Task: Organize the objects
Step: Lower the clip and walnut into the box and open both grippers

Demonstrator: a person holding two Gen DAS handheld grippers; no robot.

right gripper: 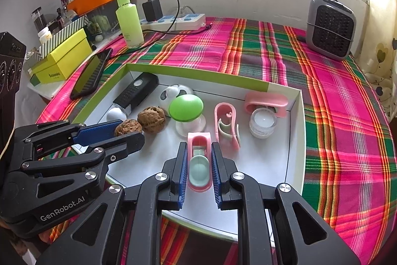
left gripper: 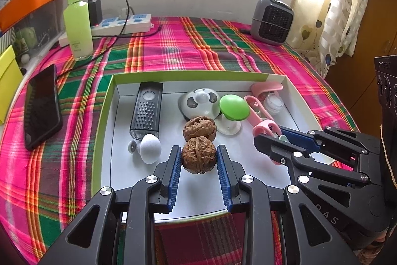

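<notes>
A white tray with a green rim [left gripper: 106, 101] [right gripper: 295, 131] lies on the plaid cloth. My left gripper [left gripper: 198, 155] is shut on a brown walnut [left gripper: 198, 158] [right gripper: 127, 128], which rests on the tray floor just in front of a second walnut [left gripper: 199, 128] [right gripper: 151, 119]. My right gripper [right gripper: 198, 165] [left gripper: 270, 140] is shut on a pink holder with a mint insert [right gripper: 199, 167] at the tray's near right. In the tray also lie a black remote [left gripper: 147, 111], a panda toy [left gripper: 199, 101], a green mushroom knob [left gripper: 233, 107], a white egg [left gripper: 149, 147], a pink clip [right gripper: 227, 126] and a candle jar [right gripper: 263, 122].
A black phone [left gripper: 41, 107] lies left of the tray. A green bottle [left gripper: 77, 21], a power strip [left gripper: 121, 24] with a charger and a small grey heater [left gripper: 271, 20] stand at the back. Yellow boxes [right gripper: 64, 58] sit at the far left. A curtain [left gripper: 340, 6] hangs at the right.
</notes>
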